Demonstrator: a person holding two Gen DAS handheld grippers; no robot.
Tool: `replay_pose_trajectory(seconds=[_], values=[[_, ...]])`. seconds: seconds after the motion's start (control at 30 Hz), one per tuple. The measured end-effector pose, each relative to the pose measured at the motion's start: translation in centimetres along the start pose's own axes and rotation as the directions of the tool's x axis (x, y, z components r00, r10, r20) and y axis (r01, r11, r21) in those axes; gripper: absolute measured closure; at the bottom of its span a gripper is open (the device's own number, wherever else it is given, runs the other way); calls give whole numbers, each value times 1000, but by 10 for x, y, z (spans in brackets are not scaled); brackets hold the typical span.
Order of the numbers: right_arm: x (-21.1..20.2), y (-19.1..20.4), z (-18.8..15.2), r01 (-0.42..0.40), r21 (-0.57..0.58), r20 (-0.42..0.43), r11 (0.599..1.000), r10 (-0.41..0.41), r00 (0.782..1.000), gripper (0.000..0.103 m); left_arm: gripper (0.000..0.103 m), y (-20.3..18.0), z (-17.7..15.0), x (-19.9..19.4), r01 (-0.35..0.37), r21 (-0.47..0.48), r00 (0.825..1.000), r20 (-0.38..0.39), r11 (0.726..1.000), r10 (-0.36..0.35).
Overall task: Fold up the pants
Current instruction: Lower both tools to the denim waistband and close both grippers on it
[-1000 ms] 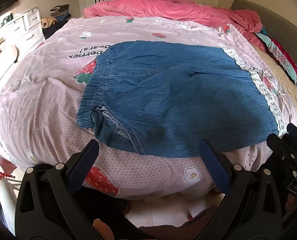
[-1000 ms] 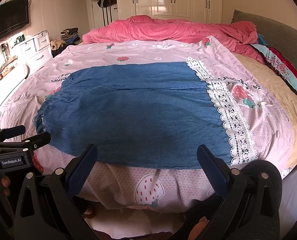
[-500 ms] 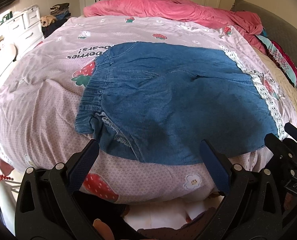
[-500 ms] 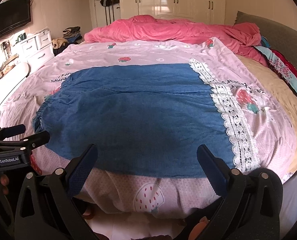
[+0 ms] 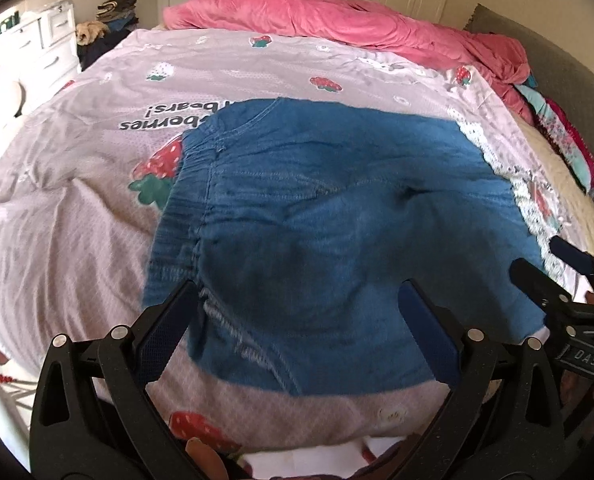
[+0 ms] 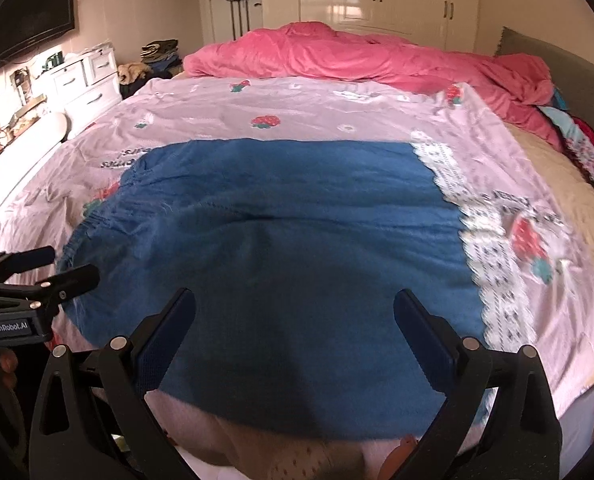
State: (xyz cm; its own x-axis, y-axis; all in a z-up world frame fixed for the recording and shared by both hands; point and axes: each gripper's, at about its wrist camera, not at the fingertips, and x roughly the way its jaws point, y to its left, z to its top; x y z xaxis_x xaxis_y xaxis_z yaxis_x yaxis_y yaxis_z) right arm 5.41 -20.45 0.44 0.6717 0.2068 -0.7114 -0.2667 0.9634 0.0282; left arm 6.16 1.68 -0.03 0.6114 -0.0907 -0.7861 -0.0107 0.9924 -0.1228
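The blue denim pants (image 5: 329,216) lie spread flat on a pink strawberry-print bedspread (image 5: 77,208) that covers the bed, with the gathered elastic waistband (image 5: 177,216) toward the left and the white lace hem (image 6: 485,248) toward the right. A crumpled pink duvet (image 6: 357,56) is heaped at the far end of the bed, beyond the pants and apart from them.

The left tool (image 5: 297,320) hangs above the near edge of the pants, close to the waistband end. Its 2 fingers (image 5: 165,332) stand wide apart with nothing between them; the left finger overlaps the near waistband corner in the view, and the right finger sits over the middle of the denim. Whether either fingertip touches the cloth cannot be told.

The right tool (image 6: 295,324) is likewise spread wide and holds nothing. It is over the near edge of the pants further toward the lace hem, both fingers (image 6: 425,340) framing plain blue fabric, with the hem lying just to the right of the right finger.

Each tool shows at the edge of the other's view: the right tool at the right margin of the left wrist view, by the hem corner, and the left tool at the left margin of the right wrist view, by the waistband. A white dresser (image 6: 85,80) stands left of the bed.
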Motion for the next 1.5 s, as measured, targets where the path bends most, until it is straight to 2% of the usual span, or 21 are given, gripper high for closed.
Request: replay_pose_trajectory(seconds=[0.1, 0.27, 0.37, 0.5, 0.73, 1.03, 1.13, 1.33, 1.5], values=[[13, 0, 16, -33, 15, -14, 999, 33, 999, 4, 9, 3, 12, 5, -11, 1, 1000, 9, 1000, 11], [24, -3, 42, -67, 37, 25, 997, 66, 998, 4, 9, 8, 29, 10, 7, -3, 1000, 9, 1000, -7], [32, -9, 58, -76, 47, 17, 996, 75, 997, 4, 9, 12, 39, 14, 6, -7, 1000, 11, 1000, -6], [43, -9, 76, -62, 2, 12, 998, 62, 998, 4, 9, 22, 55, 24, -1, -28, 1000, 6, 1000, 1], [76, -5, 107, -108, -56, -31, 993, 106, 994, 4, 9, 50, 84, 48, -19, -59, 1000, -22, 998, 18], [124, 10, 136, -140, -126, -105, 982, 127, 986, 4, 9, 93, 114, 81, -90, -95, 995, -53, 991, 85], [135, 20, 146, -122, -199, -104, 972, 103, 989, 4, 9, 102, 119, 94, -138, -72, 989, -59, 988, 134], [160, 30, 156, -153, -258, -140, 954, 120, 983, 4, 9, 103, 127, 115, -117, 1, 991, -66, 993, 117], [174, 38, 162, -155, -303, -138, 940, 118, 983, 4, 23, 102, 136, 124, -116, 54, 991, -57, 992, 120]])
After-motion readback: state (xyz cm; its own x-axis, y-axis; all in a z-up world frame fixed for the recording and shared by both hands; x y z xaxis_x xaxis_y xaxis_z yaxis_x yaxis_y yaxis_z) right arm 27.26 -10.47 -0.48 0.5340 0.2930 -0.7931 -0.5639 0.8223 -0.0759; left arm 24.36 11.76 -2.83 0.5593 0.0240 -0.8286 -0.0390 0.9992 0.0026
